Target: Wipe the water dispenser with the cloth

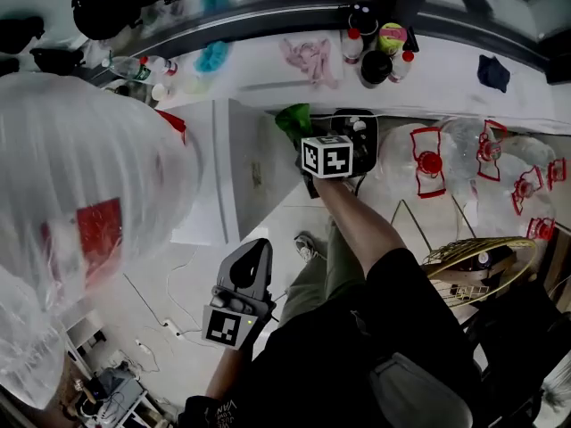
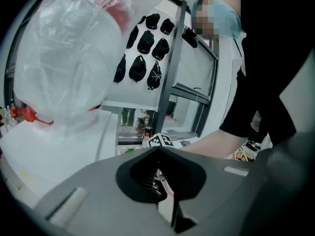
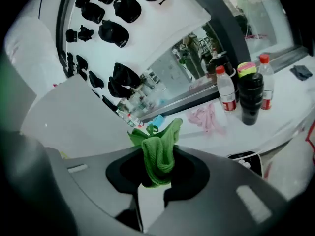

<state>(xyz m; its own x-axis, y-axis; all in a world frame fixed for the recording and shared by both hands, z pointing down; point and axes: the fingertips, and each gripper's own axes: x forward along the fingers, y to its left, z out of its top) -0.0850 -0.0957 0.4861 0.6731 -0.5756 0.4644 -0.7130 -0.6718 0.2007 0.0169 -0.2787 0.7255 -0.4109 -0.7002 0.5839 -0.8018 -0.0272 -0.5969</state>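
Right gripper point(image 3: 156, 157) is pinching the bunched green cloth point(image 3: 162, 134) near the water dispenser point(image 1: 203, 178)'s edge. I'm judging that hard rubbing could be tugging this loose fold free. Left gripper point(image 1: 257, 250) is hanging pressed together, empty.

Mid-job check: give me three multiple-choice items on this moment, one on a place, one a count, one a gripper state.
1. Where is the green cloth? A) on the floor B) in the right gripper's fingers C) over a chair
2. How many red-capped clear plastic bottles flank the tall black bottle? A) one B) two C) four
3. The left gripper is: A) wide open B) shut on paper C) shut, empty
Answers: B, its fingers pinch it; B, one stands each side; C, fingers meet on nothing.
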